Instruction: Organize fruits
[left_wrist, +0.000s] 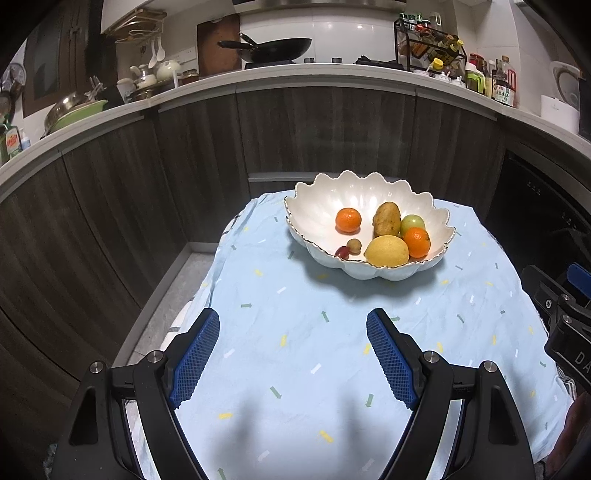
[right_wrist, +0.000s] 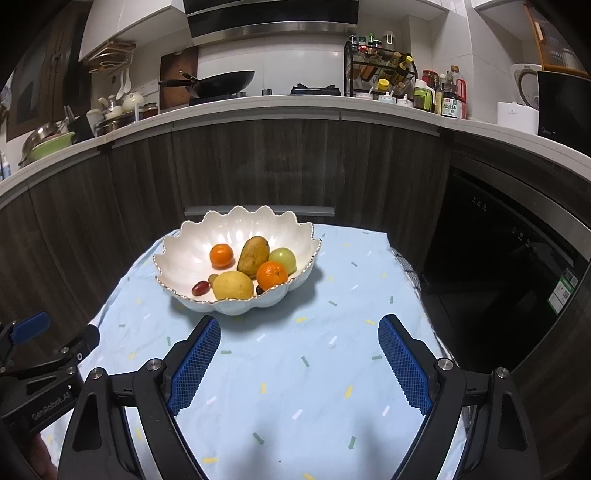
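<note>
Left gripper (left_wrist: 293, 326) and right gripper (right_wrist: 299, 332) are hovering nearest, jaws standing wide apart with nothing between them, both short of the white scalloped bowl (right_wrist: 177, 258). The bowl is sitting on the blue-clothed counter (right_wrist: 295, 387). Inside the bowl, a lemon (right_wrist: 232, 285) is lying at the near rim, two oranges (right_wrist: 272, 275), a mango (right_wrist: 253, 256) and a green fruit (right_wrist: 283, 258) behind it. A wok (right_wrist: 225, 83) is resting well beyond the bowl.
</note>
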